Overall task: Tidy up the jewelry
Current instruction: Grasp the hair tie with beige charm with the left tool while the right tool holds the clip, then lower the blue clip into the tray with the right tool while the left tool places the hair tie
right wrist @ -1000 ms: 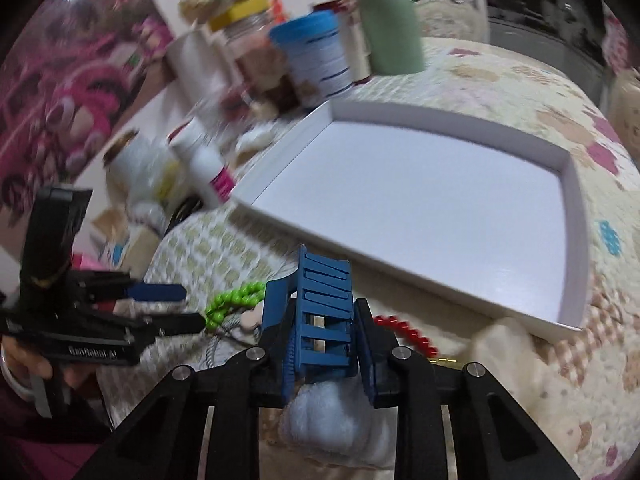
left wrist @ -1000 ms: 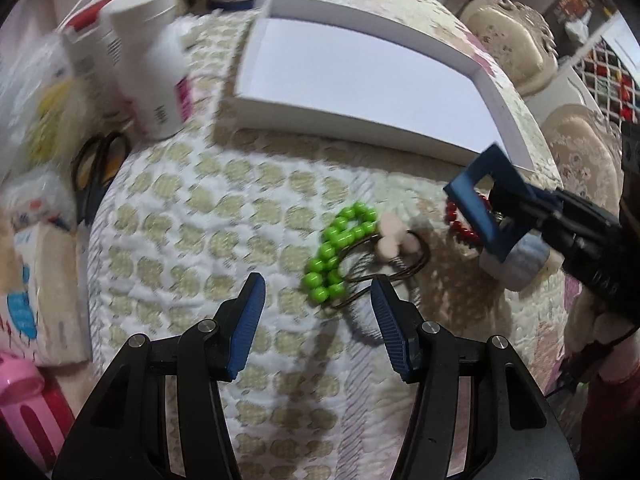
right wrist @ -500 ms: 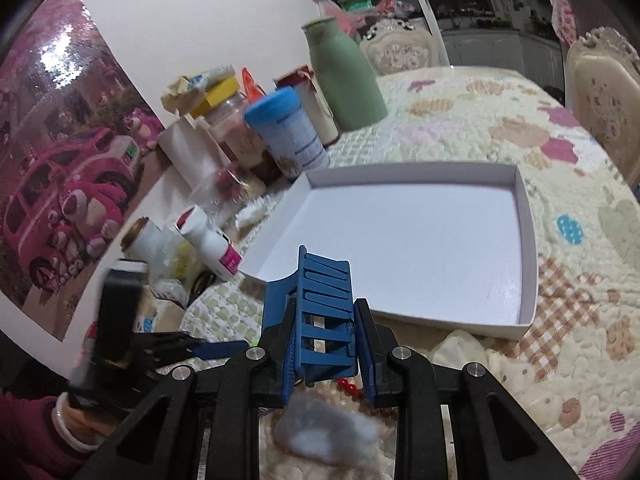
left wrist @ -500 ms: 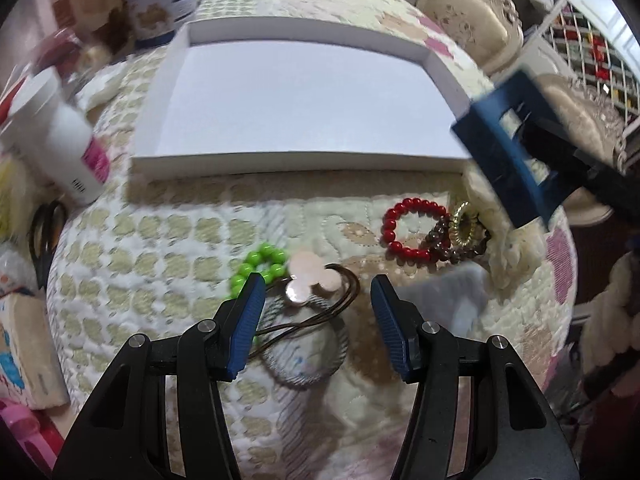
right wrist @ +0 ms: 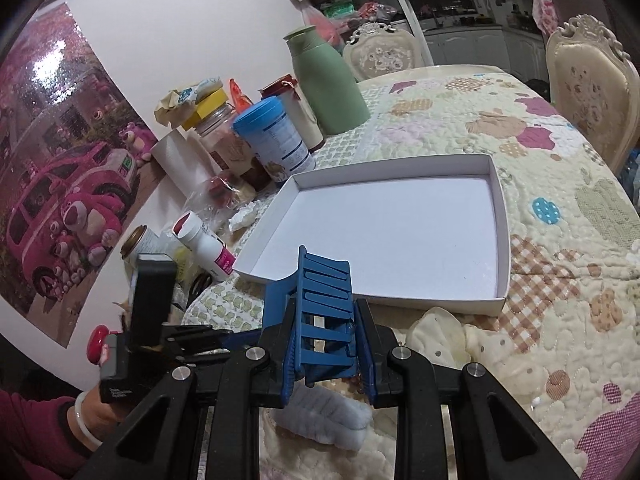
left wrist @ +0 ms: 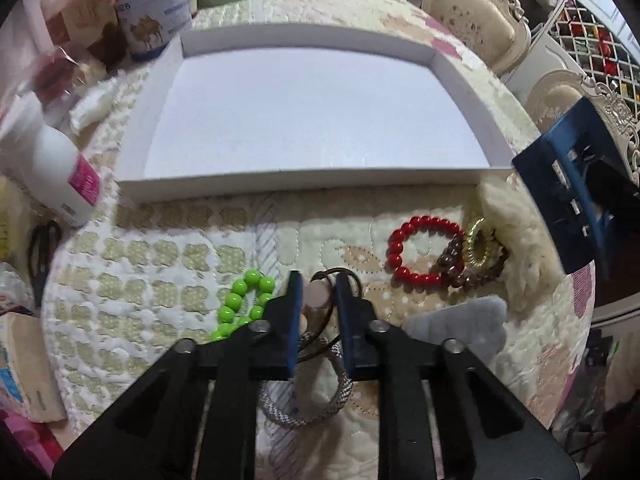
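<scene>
Left gripper (left wrist: 316, 294) fingers now closed, pinching pink charm (left wrist: 318, 296); right gripper (right wrist: 328, 344) clamps blue clip (right wrist: 324, 312)

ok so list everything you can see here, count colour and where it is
white tray: 1, white, nothing in it, middle of the quilted table
green bead bracelet: 1, bright green, left of the left gripper's fingers
pink flower hair tie: 1, pale pink with brown cord, between the left gripper's fingers
grey woven ring: 1, grey, under the left gripper
red bead bracelet: 1, red, right of centre, near the tray
brown bead bracelet: 1, dark brown, touching the red one
gold coil hair tie: 1, gold, beside the brown beads
blue claw clip: 1, blue, in the right gripper
green flask: 1, green, far side
scissors: 1, black, left edge
left gripper: 1, black with blue pads
right gripper: 1, same
</scene>
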Action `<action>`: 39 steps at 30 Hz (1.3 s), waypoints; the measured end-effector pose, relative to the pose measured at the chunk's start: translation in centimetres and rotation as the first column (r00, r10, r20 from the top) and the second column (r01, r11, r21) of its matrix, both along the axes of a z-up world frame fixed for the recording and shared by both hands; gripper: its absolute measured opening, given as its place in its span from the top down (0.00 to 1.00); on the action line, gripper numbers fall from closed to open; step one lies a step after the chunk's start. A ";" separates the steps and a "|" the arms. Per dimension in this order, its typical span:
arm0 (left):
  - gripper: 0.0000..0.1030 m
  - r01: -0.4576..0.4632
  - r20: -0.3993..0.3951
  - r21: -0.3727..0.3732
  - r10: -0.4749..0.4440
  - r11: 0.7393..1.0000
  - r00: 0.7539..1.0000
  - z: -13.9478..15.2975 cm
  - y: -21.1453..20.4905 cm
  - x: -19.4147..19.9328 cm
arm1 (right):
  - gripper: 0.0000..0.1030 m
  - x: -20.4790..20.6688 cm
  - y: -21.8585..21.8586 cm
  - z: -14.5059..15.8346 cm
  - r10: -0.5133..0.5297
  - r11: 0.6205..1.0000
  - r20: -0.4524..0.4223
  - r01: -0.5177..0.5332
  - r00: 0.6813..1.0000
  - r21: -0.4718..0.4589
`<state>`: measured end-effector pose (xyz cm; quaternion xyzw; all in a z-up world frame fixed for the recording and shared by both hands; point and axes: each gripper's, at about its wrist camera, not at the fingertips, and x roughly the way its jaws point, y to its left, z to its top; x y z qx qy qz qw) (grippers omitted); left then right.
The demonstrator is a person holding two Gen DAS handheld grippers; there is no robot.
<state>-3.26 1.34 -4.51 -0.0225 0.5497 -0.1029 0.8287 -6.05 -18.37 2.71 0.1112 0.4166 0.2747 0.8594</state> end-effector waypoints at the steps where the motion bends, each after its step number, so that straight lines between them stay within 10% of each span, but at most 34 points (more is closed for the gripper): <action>1: 0.90 0.002 -0.003 -0.011 -0.002 1.000 1.000 0.3 0.2 0.0 | 0.76 -0.1 0.0 0.1 0.001 1.000 0.004 -0.001 1.000 -0.001; 18: 0.94 -0.085 0.048 -0.219 0.098 0.972 0.994 7.7 4.6 1.2 | 0.76 1.4 1.7 1.6 0.038 0.999 0.038 -0.038 0.999 -0.008; 30: 0.91 -0.023 0.062 -0.143 0.032 0.989 0.998 7.4 4.0 3.3 | 0.76 5.2 2.4 -0.6 -0.010 0.997 -0.026 0.008 1.000 -0.071; 33: 0.57 0.007 0.020 -0.072 -0.006 0.997 1.000 4.9 2.0 2.5 | 0.76 5.2 1.9 -1.2 -0.018 0.998 -0.051 0.015 0.999 -0.067; 39: 0.54 0.056 -0.048 0.021 -0.055 0.998 0.997 0.0 -1.6 2.7 | 0.76 4.5 0.6 -1.9 -0.048 0.998 -0.076 0.045 0.996 -0.048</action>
